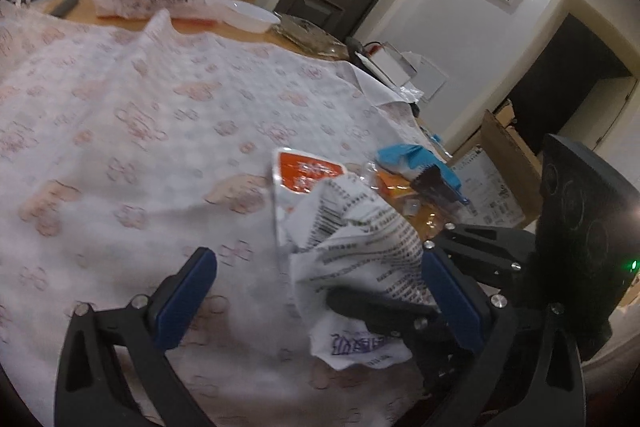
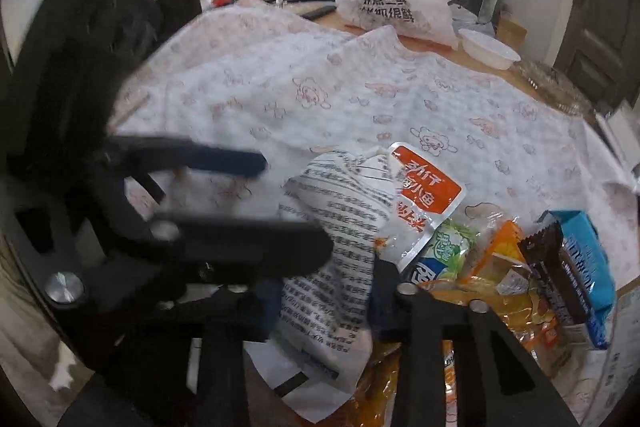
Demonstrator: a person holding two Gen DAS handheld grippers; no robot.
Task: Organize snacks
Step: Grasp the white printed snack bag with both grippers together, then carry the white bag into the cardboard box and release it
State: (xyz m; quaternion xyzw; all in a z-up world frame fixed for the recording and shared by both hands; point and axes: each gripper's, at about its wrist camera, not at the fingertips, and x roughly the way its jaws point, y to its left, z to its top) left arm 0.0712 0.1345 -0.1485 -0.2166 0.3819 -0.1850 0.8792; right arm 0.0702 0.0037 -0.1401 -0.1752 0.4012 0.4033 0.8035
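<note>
pinching the white snack packet (image 2: 320,247) in the closed right gripper (image 2: 326,303), bring the wide-open, empty left gripper (image 1: 316,291) onto its crumpled free edge.

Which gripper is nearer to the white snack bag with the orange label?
Right. The right gripper is shut on the white snack bag; the left gripper is open beside it.

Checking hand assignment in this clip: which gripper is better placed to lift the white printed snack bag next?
Right. The right gripper is already shut on the white printed snack bag, pads pinching its crumpled lower part. The left gripper is open, with only the bag's edge by one finger.
</note>
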